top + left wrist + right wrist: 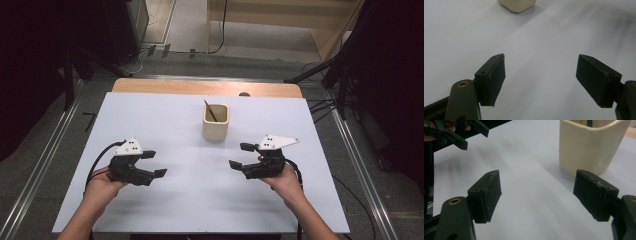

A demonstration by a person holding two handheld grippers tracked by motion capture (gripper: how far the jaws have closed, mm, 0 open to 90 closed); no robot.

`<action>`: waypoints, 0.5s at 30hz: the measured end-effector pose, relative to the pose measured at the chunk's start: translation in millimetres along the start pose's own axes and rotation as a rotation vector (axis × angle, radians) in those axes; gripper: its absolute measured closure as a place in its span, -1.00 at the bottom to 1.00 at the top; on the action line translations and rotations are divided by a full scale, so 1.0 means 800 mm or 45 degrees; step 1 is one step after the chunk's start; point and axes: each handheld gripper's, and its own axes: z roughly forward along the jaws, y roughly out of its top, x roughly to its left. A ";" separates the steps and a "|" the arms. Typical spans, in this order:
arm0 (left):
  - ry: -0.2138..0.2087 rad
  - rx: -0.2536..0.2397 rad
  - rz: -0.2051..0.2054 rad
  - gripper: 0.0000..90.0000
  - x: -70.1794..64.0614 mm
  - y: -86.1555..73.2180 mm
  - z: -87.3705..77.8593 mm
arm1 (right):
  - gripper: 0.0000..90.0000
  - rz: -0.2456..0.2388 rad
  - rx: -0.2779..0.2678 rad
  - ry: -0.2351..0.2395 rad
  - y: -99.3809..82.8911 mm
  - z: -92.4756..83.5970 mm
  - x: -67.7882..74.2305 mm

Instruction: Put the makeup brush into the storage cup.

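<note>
Reaching in from the near edge of the white table [150, 120], both forearms angle inward so that the left gripper [154, 164] and the right gripper [239, 155] point toward each other across a bare stretch of tabletop, each with jaws spread wide and nothing between them. Beyond and between the two stands the cream square cup [216, 121], a thin dark stick [210, 111] leaning inside it; it stands nearer the right gripper, apart from both

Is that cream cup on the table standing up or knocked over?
Upright. The cream cup rests on its base on the white table, mouth facing up, with a dark pen leaning inside.
</note>
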 end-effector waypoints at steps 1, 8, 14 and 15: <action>0.000 0.000 0.000 -0.46 0.000 0.000 0.000 | -0.49 0.002 -0.005 -0.007 -0.001 -0.002 0.000; 0.003 -0.010 0.008 -0.46 0.000 -0.001 -0.001 | -0.49 0.005 -0.018 -0.017 -0.011 -0.017 -0.002; 0.000 -0.013 0.014 -0.46 0.001 -0.001 -0.002 | -0.49 -0.001 -0.006 -0.026 -0.019 -0.027 -0.004; -0.001 -0.013 0.014 -0.46 0.001 -0.001 -0.002 | -0.49 -0.005 -0.005 -0.031 -0.020 -0.029 -0.004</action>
